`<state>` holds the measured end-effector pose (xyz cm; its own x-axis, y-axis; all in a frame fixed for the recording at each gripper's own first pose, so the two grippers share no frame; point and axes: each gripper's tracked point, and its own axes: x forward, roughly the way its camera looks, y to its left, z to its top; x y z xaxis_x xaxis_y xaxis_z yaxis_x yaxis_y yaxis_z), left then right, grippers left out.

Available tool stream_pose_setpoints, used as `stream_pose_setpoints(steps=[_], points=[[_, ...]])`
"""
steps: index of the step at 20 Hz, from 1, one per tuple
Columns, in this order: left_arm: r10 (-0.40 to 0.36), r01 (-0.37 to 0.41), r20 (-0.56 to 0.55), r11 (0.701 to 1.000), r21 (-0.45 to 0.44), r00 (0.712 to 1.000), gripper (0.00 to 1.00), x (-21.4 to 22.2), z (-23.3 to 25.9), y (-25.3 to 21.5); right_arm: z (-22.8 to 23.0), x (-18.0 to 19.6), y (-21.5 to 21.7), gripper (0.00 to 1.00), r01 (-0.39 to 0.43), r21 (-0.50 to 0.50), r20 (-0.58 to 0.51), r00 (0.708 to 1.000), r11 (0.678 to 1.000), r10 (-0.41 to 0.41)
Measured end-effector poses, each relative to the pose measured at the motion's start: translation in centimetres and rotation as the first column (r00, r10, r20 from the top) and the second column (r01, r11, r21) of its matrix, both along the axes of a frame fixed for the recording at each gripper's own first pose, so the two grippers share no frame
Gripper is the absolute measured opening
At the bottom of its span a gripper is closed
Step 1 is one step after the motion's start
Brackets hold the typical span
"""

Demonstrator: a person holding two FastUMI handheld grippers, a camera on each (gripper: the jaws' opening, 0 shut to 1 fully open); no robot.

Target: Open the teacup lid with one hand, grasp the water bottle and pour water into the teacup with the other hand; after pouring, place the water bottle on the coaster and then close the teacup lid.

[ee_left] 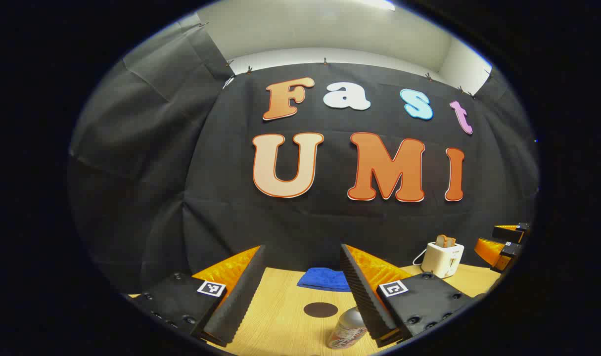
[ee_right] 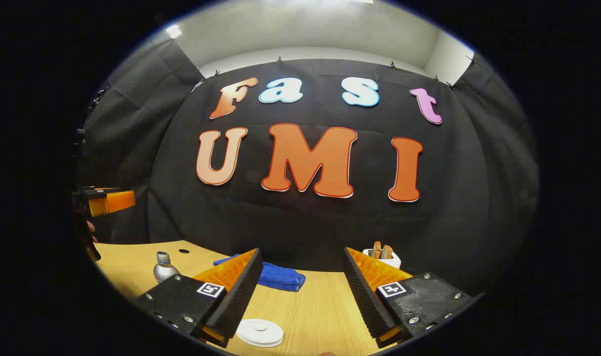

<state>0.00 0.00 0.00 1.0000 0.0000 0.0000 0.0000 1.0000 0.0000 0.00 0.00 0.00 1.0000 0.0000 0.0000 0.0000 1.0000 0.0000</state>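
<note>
Spreading across the lower part of both views, the wooden table (ee_left: 280, 316) is carrying everything the task needs. At the lower right of the left gripper view a white toaster (ee_left: 443, 259) is standing, and a folded blue cloth (ee_left: 322, 279) is lying at the centre, against the booth wall. Just below the cloth, the dark round coaster (ee_left: 320, 310) is sitting bare. The water bottle (ee_left: 348, 330) is peeking up at the bottom edge, beside the left gripper (ee_left: 300, 296), whose fingers are spread apart and holding nothing. In the right gripper view, the white teacup lid (ee_right: 259, 332) is lying at the bottom centre-left; the cup beneath is cut off, so I cannot tell whether the lid is still seated. The right gripper (ee_right: 300, 296) is likewise released and empty above it. Judging from this, lifting the lid comes first: lowering the right gripper squarely over the knob and closing gently should be keeping the lid level.
</note>
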Motion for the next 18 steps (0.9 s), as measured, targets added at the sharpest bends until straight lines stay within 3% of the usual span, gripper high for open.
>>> stream_pose_setpoints(steps=[8, 18], points=[[0.019, -0.019, -0.002, 0.997, 0.068, 1.000, 0.99, -0.4, -0.1, -0.1, -0.2, -0.6, 0.2, 0.97, -0.005, 0.008, -0.005, 1.000, 1.000, 0.005], [-0.001, 0.001, -0.007, 0.996, 0.087, 1.000, 0.99, -1.0, -0.6, -0.6, -1.0, -1.0, 1.2, 0.97, -0.036, 0.003, -0.030, 0.999, 0.999, 0.036]])
